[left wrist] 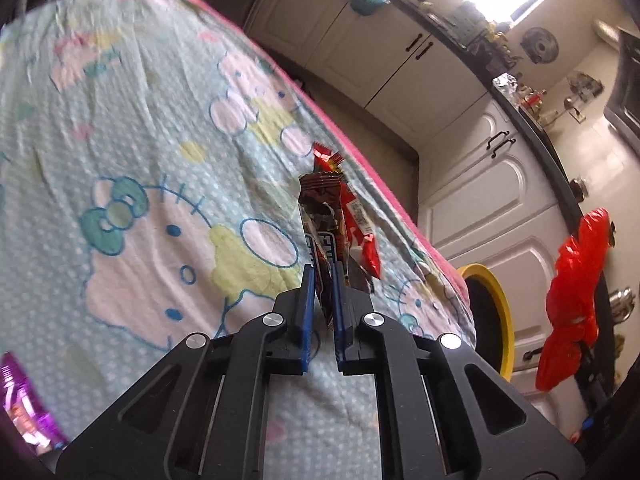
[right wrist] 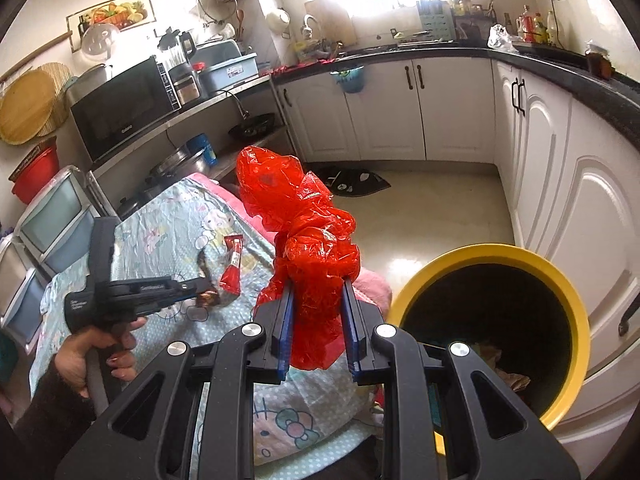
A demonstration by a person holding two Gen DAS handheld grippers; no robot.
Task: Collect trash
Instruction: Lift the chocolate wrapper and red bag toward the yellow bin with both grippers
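My left gripper (left wrist: 322, 276) is shut on a dark brown snack wrapper (left wrist: 320, 216) on the Hello Kitty cloth (left wrist: 140, 160). A red wrapper (left wrist: 360, 236) lies just right of it, touching. The right wrist view shows the left gripper (right wrist: 200, 290), the brown wrapper (right wrist: 208, 298) and the red wrapper (right wrist: 233, 266) on the cloth. My right gripper (right wrist: 318, 288) is shut on a crumpled red plastic bag (right wrist: 304, 232), held up left of the yellow-rimmed bin (right wrist: 492, 320). The bag (left wrist: 576, 296) and bin (left wrist: 492, 320) also show in the left wrist view.
White cabinets (right wrist: 560, 184) and a dark counter (right wrist: 440, 52) ring the floor behind the bin. A microwave (right wrist: 124, 108), pots and storage drawers (right wrist: 52, 224) stand left of the cloth. A purple wrapper (left wrist: 20, 400) lies at the cloth's near left edge.
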